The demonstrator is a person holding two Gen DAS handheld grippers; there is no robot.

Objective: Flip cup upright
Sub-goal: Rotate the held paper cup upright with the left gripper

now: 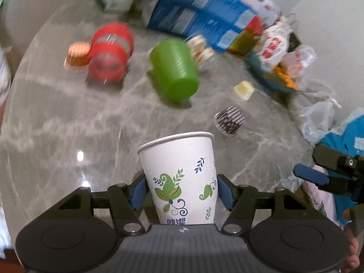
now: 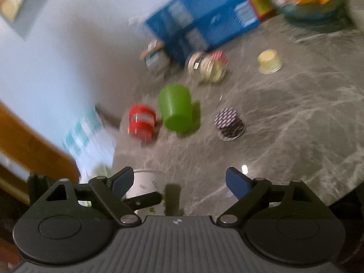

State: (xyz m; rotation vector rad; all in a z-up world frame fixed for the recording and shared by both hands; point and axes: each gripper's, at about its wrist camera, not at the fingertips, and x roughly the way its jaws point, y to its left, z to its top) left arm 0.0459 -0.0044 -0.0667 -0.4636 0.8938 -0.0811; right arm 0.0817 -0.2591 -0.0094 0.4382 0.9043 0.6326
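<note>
The left gripper [image 1: 180,193] is grasping the white paper cup printed with green and blue leaves [image 1: 182,177], its 2 blue pads pressing on opposite sides of the wall, and the cup is showing mouth-up with its rolled rim toward the green ribbed plastic cup [image 1: 174,70] lying beyond it on the grey marbled table [image 1: 68,118]. The right gripper [image 2: 179,182] is hanging released and holding nothing, with the paper cup just beside its left finger in the right wrist view. Whether the paper cup's base is touching the table cannot be told. Judging from this, the flip is nearly done and only the set-down is remaining. The thin paper wall is likely giving under a hard squeeze, so overclamping could be denting it; releasing while the base is tilted or off the table could be tipping it over again. Both views are blurring, suggesting fast motion, which could be sending the cup toward the checked cupcake liner [image 1: 229,120] nearer than the green cup.
</note>
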